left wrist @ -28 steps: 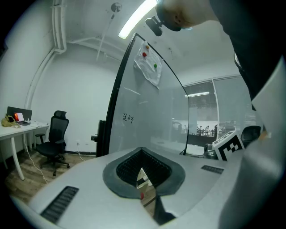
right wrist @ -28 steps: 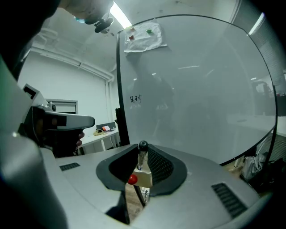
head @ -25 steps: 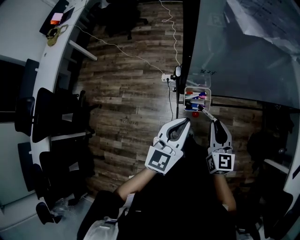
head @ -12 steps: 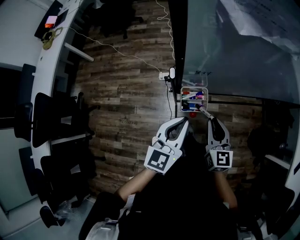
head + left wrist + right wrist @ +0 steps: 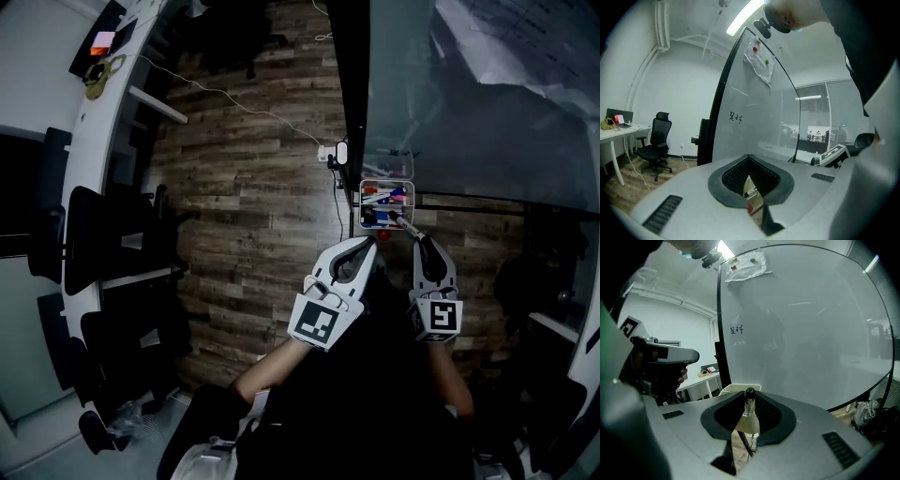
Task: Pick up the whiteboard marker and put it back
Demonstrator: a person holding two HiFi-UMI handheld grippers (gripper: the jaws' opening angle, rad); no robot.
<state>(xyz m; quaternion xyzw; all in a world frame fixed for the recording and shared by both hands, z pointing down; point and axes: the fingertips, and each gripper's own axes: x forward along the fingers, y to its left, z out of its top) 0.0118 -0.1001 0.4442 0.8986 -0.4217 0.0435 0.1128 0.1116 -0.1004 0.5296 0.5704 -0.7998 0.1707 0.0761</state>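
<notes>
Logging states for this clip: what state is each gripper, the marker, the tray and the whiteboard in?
Left gripper: shut, nothing between its jaws.
Right gripper: shut on the whiteboard marker.
Whiteboard marker: gripped, black end pointing away, reaching the marker tray.
Marker tray: open-topped, several markers inside.
Whiteboard: upright, a small scribble on it.

Count log: you hold 2 grippers, left gripper (image 5: 362, 244) and right gripper (image 5: 419, 241) | whiteboard marker (image 5: 749, 405) in right jaws: 1 | whiteboard (image 5: 469, 122): 1 | marker tray (image 5: 361, 204) at its lower edge: 1, markers inside too crowded to count | power strip (image 5: 329, 155): 1 | desk (image 5: 94, 122): 1
</notes>
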